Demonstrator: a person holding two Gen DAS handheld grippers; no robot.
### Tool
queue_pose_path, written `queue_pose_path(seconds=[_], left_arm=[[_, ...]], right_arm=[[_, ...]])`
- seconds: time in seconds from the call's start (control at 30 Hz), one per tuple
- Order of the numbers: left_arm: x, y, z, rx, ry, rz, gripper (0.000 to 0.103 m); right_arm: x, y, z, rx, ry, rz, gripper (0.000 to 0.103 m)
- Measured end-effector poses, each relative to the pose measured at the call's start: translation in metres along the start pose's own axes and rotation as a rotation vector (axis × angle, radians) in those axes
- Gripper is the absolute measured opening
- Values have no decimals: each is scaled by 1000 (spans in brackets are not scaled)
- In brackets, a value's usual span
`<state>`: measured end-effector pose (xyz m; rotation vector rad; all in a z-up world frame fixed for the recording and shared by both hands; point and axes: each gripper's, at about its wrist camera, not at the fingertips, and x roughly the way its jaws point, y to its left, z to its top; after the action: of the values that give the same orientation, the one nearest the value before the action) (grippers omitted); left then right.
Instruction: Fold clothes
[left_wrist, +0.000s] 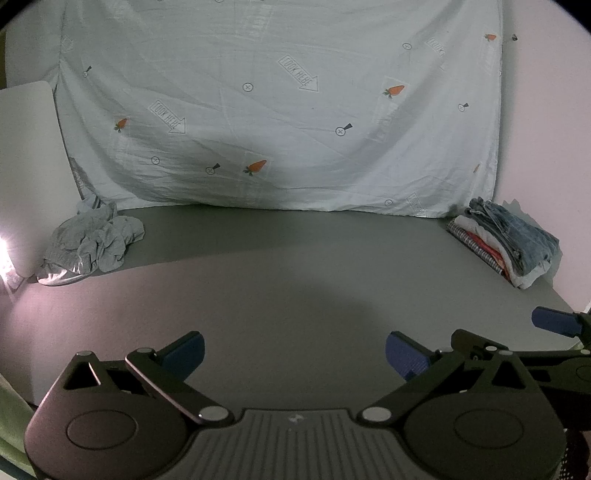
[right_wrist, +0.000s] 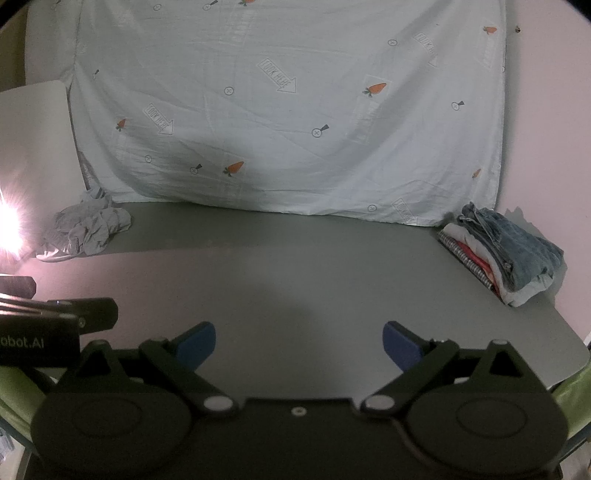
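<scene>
Left wrist view: folded stack (left_wrist: 506, 240) is sitting right; crumpled pile (left_wrist: 92, 242) is waiting left; both grippers' fingers (left_wrist: 404, 354) are standing released, empty.

Home room, carrot-print bedsheet (left_wrist: 280, 110) backdrop, clothes pile (left_wrist: 92, 240)

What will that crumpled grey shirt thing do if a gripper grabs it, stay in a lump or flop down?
The crumpled grey garment would probably flop and unfurl, since it lies in soft, loose folds. It looks thin, so likely light. A pinch may catch only one layer, leaving the rest dragging on the grey table.
</scene>
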<state>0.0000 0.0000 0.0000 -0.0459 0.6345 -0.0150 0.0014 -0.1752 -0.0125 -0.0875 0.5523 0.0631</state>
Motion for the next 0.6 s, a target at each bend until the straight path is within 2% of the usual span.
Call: queue_pose_path(seconds=[0.6], left_arm=[[1,5,-1,0,2,-3,103]], right_arm=[[-3,6,1,-4,-4,-5,98]])
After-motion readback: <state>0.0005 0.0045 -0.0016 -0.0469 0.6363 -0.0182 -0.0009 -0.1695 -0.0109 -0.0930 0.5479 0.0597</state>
